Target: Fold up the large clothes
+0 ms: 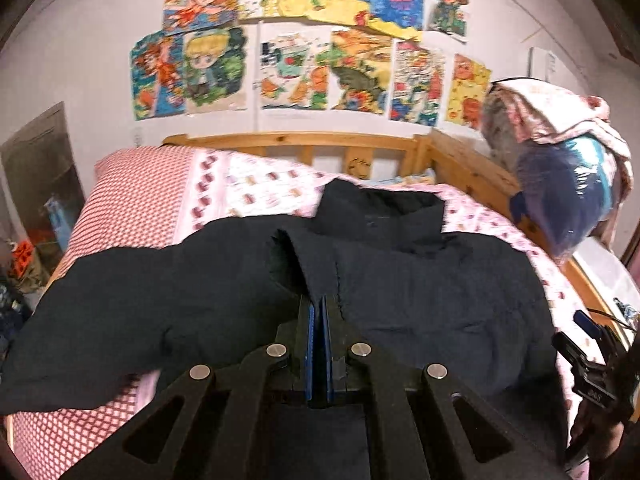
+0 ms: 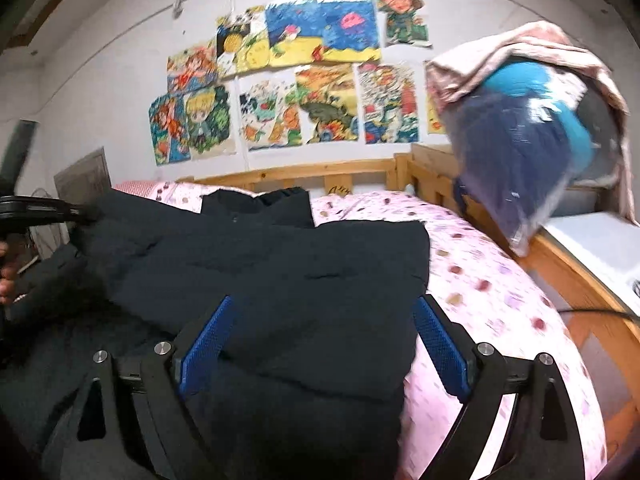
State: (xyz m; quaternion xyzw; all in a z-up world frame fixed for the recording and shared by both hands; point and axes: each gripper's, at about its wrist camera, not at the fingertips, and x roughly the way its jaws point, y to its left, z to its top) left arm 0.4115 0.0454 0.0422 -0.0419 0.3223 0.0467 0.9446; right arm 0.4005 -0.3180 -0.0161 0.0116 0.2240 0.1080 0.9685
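I see the dark jacket [image 1: 400, 280] spread across the bed [image 1: 132, 208], collar toward the wooden headboard [image 1: 296, 140]. My left claw [image 1: 319, 304] is clamped on a raised fold of the jacket. My right claw [image 2: 324, 312] is spread wide over the jacket, gripping nothing.
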